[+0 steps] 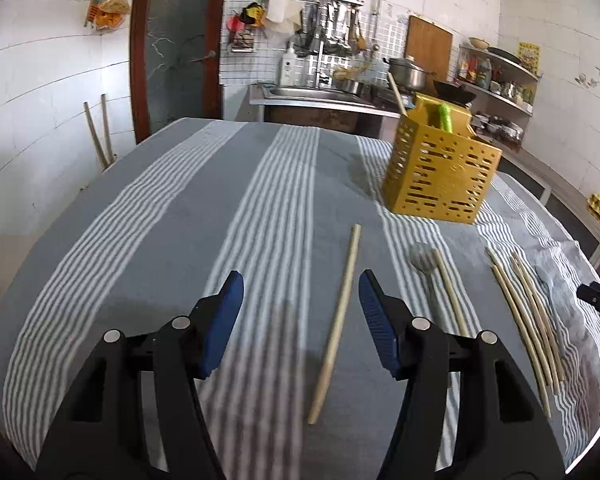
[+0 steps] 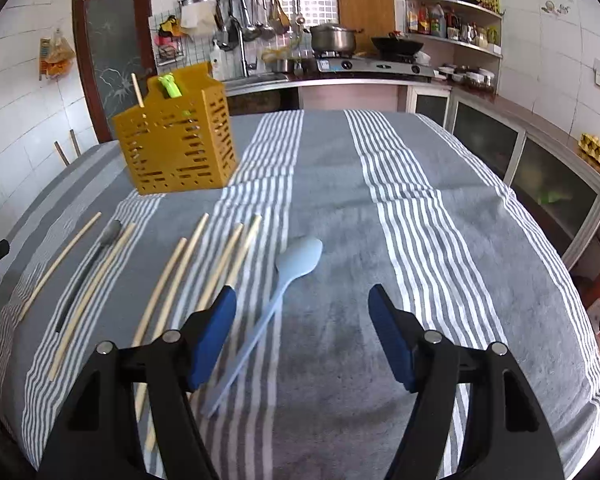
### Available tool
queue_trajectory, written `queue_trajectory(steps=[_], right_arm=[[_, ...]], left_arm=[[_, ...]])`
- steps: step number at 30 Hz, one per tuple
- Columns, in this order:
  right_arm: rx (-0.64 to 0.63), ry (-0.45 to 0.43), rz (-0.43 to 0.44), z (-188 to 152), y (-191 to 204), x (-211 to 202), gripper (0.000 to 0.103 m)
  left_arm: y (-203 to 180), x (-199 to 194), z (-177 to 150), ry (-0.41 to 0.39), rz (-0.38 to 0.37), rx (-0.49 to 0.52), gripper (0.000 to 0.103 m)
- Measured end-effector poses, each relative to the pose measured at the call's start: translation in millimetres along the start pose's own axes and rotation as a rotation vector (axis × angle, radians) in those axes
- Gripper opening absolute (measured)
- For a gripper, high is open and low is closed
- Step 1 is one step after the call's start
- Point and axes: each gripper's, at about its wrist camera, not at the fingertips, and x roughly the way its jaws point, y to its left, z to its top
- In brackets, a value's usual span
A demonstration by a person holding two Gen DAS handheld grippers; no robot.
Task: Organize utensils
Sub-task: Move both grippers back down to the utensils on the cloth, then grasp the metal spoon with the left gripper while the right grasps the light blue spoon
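Chopsticks (image 2: 168, 280) and two spoons, grey (image 2: 110, 233) and pale blue (image 2: 300, 256), lie loose on your striped surface (image 2: 380, 220) near the yellow holder (image 2: 176, 148), your left gripper (image 1: 301, 300) and right gripper (image 2: 302, 312) above them, both jaws open, gripping nothing.

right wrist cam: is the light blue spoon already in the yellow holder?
No. The light blue spoon lies flat on the striped cloth, apart from the yellow holder.

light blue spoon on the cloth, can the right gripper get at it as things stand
Probably yes. The right gripper is open and empty, and the light blue spoon lies flat just ahead, its handle between the fingers; nothing covers it, though chopsticks lie close beside it.
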Motion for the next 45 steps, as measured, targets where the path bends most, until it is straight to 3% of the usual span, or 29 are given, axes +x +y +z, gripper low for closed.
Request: queue_trajectory(steps=[8,20,31,40,43,45], right_arm=[[-0.029,0.08,0.022,-1,11,22,0.068],[-0.024,0.126,0.038,5,12,44,0.067],[-0.028,0.17,0.046,9,14,63,0.065],[-0.064,0.186,0.0,15,23,78,0.049],[-0.064,0.179,-0.013,20,22,82,0.035],[-0.061,0.177,-0.01,21,21,82,0.033]], left_arm=[[-38,22,0,0.09,-0.068,0.033,0.059],[-94,72,0,0.222,-0.144,0.117,0.057],[-111,115,4,0.333,-0.147,0.163,0.048],[-123,136,10,0.337,-0.114,0.218,0.04],[-125,139,14,0.332,-0.11,0.221,0.029],[-123,139,14,0.332,-0.117,0.21,0.029]])
